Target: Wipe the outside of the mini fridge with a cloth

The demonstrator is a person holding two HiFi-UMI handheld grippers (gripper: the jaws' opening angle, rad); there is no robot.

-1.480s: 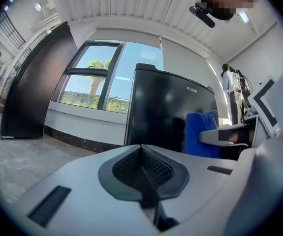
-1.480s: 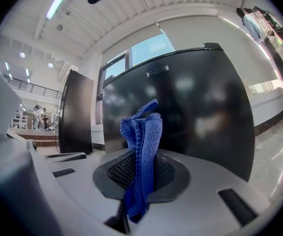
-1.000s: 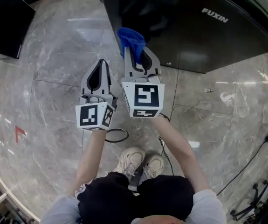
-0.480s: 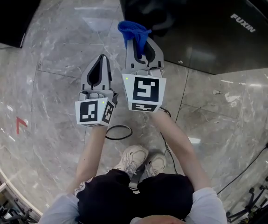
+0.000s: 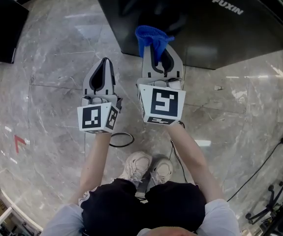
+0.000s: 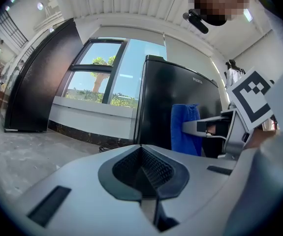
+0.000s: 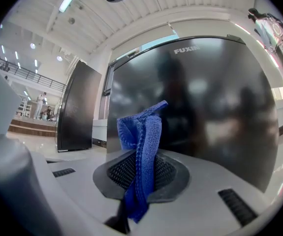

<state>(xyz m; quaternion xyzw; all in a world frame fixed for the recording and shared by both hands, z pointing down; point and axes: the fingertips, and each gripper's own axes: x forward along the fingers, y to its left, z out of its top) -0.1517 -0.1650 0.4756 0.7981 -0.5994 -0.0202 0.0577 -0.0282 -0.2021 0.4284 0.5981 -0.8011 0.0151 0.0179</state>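
The black mini fridge marked FUXIN stands on the floor ahead, filling the right gripper view. My right gripper is shut on a blue cloth, whose bunched end sticks out in front of the jaws close to the fridge's front face. My left gripper is shut with nothing in it and hovers over the floor to the left of the fridge. In the left gripper view the fridge and the cloth show to the right.
A second black cabinet stands at the far left. A cable loop lies on the marble floor by the person's shoes. More cables run at the right. A red arrow mark is on the floor.
The right gripper with the cloth has shifted right and a little toward the fridge front. The left gripper has stayed in about the same place.
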